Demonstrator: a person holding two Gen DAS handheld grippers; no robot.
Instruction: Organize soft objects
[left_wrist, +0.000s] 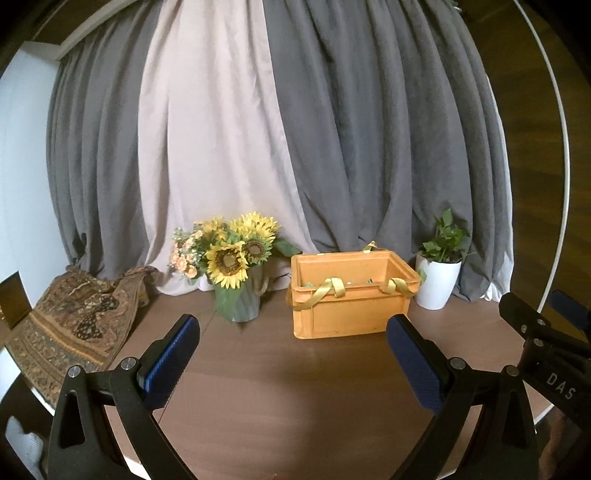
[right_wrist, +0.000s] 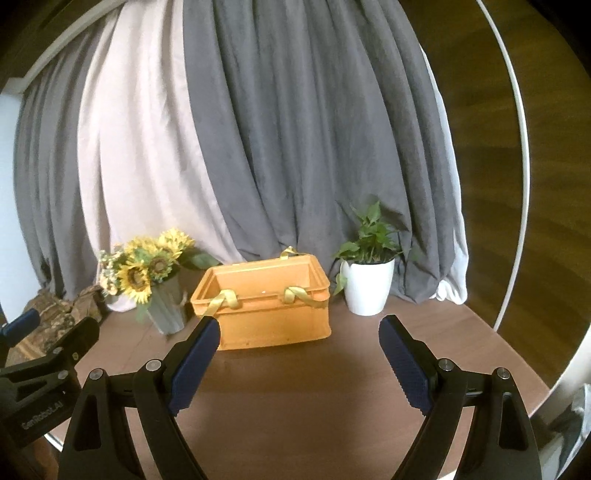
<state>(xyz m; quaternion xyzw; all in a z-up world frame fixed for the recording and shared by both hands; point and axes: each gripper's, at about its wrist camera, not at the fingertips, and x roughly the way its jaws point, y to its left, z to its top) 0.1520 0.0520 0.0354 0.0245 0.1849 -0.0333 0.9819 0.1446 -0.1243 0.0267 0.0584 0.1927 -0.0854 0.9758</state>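
Note:
An orange plastic crate (left_wrist: 351, 314) stands on the round brown table (left_wrist: 280, 387), with yellow ribbon (left_wrist: 327, 290) draped over its front rim; it also shows in the right wrist view (right_wrist: 273, 321). Something lies inside it, mostly hidden. A patterned brown cloth (left_wrist: 70, 325) lies crumpled at the table's left edge. My left gripper (left_wrist: 293, 328) is open and empty, short of the crate. My right gripper (right_wrist: 299, 330) is open and empty, in front of the crate.
A grey vase of sunflowers (left_wrist: 236, 266) stands left of the crate, a white pot with a green plant (left_wrist: 439, 280) to its right. Grey and pale curtains hang behind. The right gripper's body (left_wrist: 546, 343) shows at the left view's right edge.

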